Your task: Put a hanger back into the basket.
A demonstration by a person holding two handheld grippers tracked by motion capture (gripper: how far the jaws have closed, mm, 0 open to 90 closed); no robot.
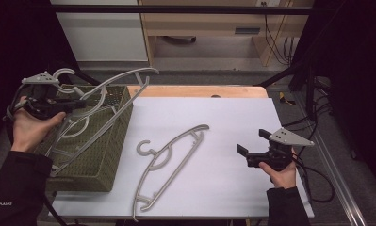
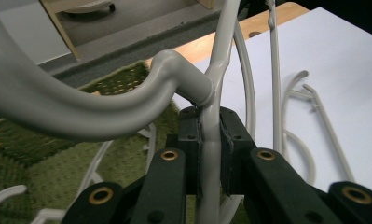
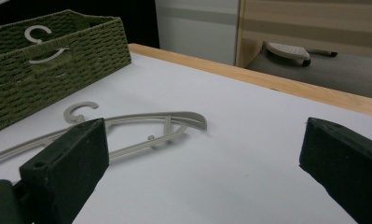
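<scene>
A grey plastic hanger (image 1: 115,84) hangs in the air over the green woven basket (image 1: 111,155) at the table's left. My left gripper (image 1: 79,104) is shut on it just below the hook; the left gripper view has the hanger's neck (image 2: 210,140) pinched between the black jaws. Another grey hanger (image 1: 169,162) lies flat on the white table top, hook toward the basket; in the right gripper view this hanger (image 3: 141,126) lies ahead of the jaws. My right gripper (image 1: 252,144) is held open at the table's right, nothing between its jaws.
More grey hangers (image 1: 75,129) lie inside the basket. The white sheet (image 1: 232,117) covers a wooden table whose far edge (image 1: 200,90) shows. Beyond it stand a cabinet and shelving. Cables run along the right side of the table.
</scene>
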